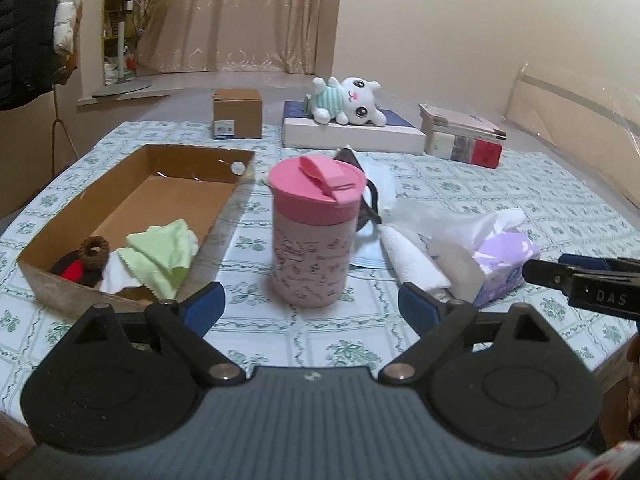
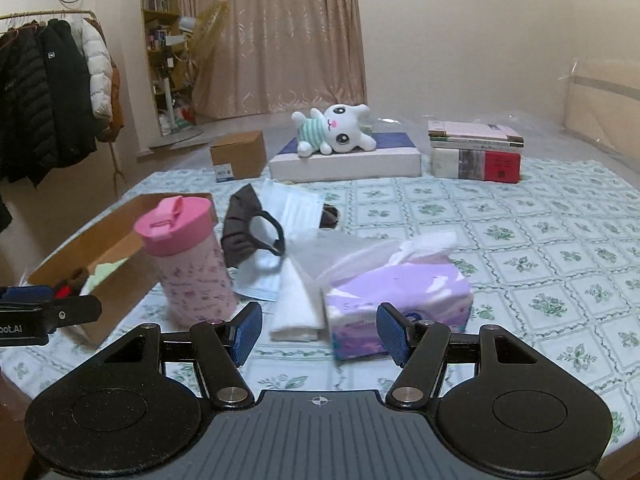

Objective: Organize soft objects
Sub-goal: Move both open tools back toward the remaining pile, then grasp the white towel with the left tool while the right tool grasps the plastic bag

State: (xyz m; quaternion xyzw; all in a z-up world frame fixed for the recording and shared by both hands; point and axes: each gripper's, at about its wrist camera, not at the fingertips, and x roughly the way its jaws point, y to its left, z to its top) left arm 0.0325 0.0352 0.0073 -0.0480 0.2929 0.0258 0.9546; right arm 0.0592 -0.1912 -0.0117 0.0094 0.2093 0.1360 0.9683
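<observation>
An open cardboard box at the left holds a green cloth, a brown scrunchie and a red and black item. My left gripper is open and empty, just in front of a pink lidded cup. My right gripper is open and empty, just in front of a purple tissue pack. A folded white cloth, a blue face mask and a dark brown mask lie behind the cup. A white plush toy lies on a flat box at the back.
A small cardboard box and a stack of books stand at the table's far side. The flat white box lies between them. Jackets hang on a rack at the left. The patterned tablecloth covers the table.
</observation>
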